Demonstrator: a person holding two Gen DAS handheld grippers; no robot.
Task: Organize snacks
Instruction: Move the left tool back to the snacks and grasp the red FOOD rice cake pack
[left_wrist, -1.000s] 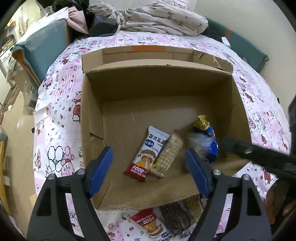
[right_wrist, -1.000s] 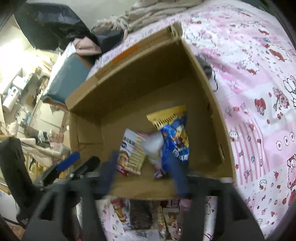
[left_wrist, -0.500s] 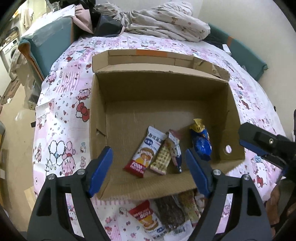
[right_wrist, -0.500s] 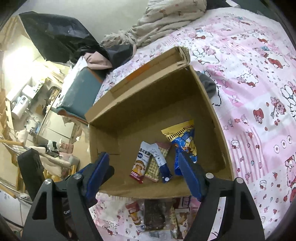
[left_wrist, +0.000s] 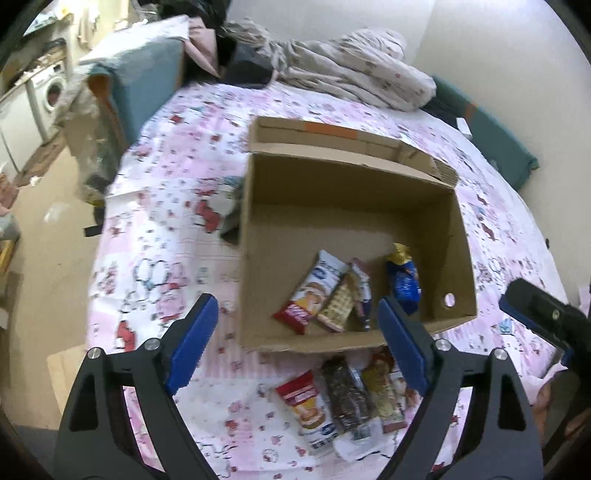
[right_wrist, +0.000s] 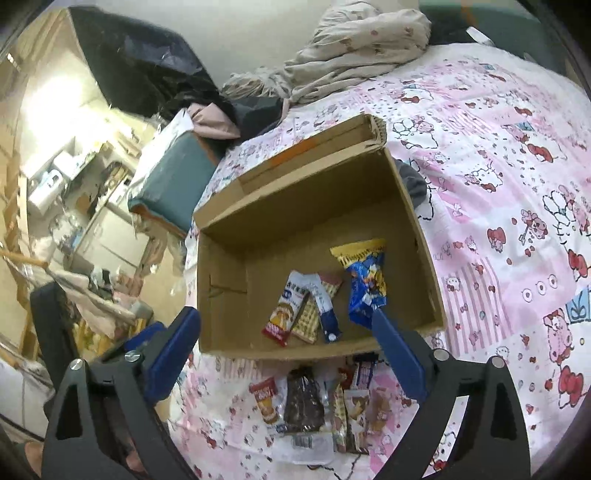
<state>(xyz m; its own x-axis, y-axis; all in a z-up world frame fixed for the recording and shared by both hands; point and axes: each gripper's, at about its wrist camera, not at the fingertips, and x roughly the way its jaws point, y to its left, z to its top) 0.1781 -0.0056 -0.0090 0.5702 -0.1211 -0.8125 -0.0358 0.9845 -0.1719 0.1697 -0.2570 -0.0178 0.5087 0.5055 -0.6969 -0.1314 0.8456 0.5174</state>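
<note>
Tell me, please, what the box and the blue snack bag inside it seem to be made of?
The box looks like plain brown corrugated cardboard, matte, with fluting visible at the flap edge. The blue snack bag seems to be thin glossy plastic film: it is crinkled and catches light.

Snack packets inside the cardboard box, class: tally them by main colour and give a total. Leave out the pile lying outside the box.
Blue: 2 (yellow-topped bag, slim blue-and-white packet)
Red and white: 1 (rice cake packet)
Tan checked: 1 (wafer packet)
Total in the cardboard box: 4
</note>
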